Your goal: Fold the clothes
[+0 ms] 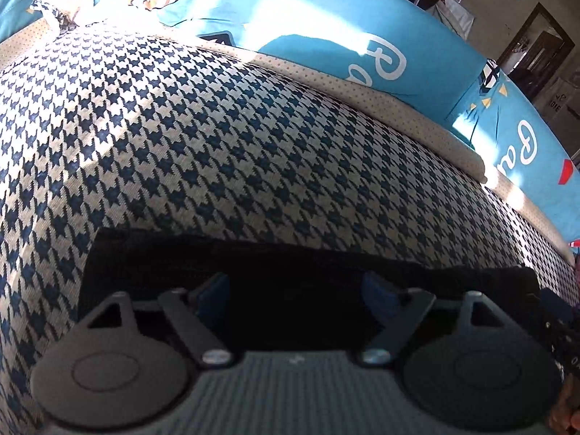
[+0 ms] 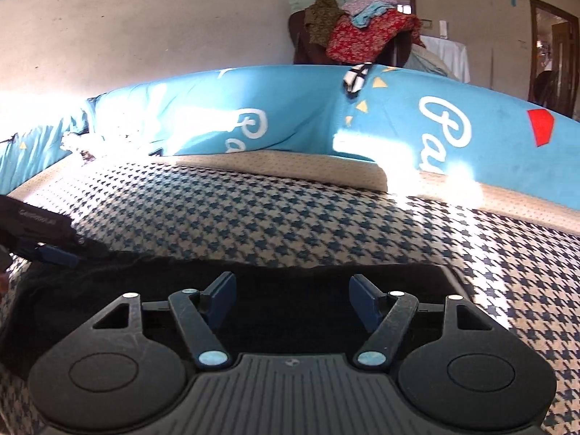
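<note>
A houndstooth garment (image 1: pixel 224 137), navy on cream, lies spread over the bed and fills most of the left wrist view. Its black band (image 1: pixel 253 253) runs along the near edge. My left gripper (image 1: pixel 295 290) is open, its blue pads wide apart low over that band. In the right wrist view the same garment (image 2: pixel 275 217) lies ahead, and my right gripper (image 2: pixel 293 290) is also open over the black band (image 2: pixel 326 275). The left gripper (image 2: pixel 54 252) reaches in from the left edge onto the band's other end. Whether either gripper touches the cloth is hidden.
A beige dotted cloth (image 2: pixel 290 166) lies folded behind the garment. A blue sheet with white lettering (image 2: pixel 290 108) rises beyond it. A chair piled with clothes (image 2: pixel 362 32) stands by the wall, and a doorway (image 2: pixel 551 43) is at right. Part of a hand (image 1: pixel 567 406) shows at lower right.
</note>
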Action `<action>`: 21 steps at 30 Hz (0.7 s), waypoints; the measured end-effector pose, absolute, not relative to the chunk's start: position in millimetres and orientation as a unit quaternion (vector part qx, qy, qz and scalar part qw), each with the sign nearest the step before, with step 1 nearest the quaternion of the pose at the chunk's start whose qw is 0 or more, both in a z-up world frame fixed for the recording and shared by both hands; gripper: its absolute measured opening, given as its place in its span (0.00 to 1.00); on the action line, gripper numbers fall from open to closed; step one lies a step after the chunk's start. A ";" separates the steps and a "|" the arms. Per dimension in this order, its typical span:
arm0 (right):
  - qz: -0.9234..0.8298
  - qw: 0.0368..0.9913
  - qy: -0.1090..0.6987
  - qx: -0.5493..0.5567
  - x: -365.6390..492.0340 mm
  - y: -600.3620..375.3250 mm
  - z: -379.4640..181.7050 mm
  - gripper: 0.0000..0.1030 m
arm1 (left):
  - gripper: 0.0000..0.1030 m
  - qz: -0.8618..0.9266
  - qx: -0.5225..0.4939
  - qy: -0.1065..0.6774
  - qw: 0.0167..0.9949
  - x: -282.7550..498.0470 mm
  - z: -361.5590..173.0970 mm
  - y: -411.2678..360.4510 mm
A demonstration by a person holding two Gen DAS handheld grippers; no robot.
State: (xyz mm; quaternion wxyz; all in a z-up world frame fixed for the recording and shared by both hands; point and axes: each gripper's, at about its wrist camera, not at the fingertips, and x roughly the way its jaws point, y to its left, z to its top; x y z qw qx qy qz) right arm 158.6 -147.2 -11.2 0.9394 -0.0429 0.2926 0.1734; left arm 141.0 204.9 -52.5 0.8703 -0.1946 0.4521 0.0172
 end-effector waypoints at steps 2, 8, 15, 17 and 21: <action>0.161 0.941 0.295 -0.040 165.7 -157.1 -13.9 0.68 | 0.79 0.013 -0.190 0.454 0.871 143.0 -53.8 201.4; 0.124 0.945 0.301 -0.031 187.1 -186.8 -22.0 0.71 | 0.82 0.010 -0.199 0.459 0.866 149.2 -59.3 199.0; 0.099 0.942 0.321 -0.023 213.0 -209.5 -38.4 0.79 | 0.88 0.010 -0.191 0.460 0.867 155.4 -62.0 193.1; 0.100 0.938 0.331 -0.025 220.0 -208.9 -44.7 0.83 | 0.88 0.009 -0.182 0.461 0.869 156.1 -62.3 190.9; 0.114 0.933 0.342 -0.019 228.6 -208.8 -50.6 0.84 | 0.89 0.008 -0.173 0.460 0.871 156.5 -62.8 189.8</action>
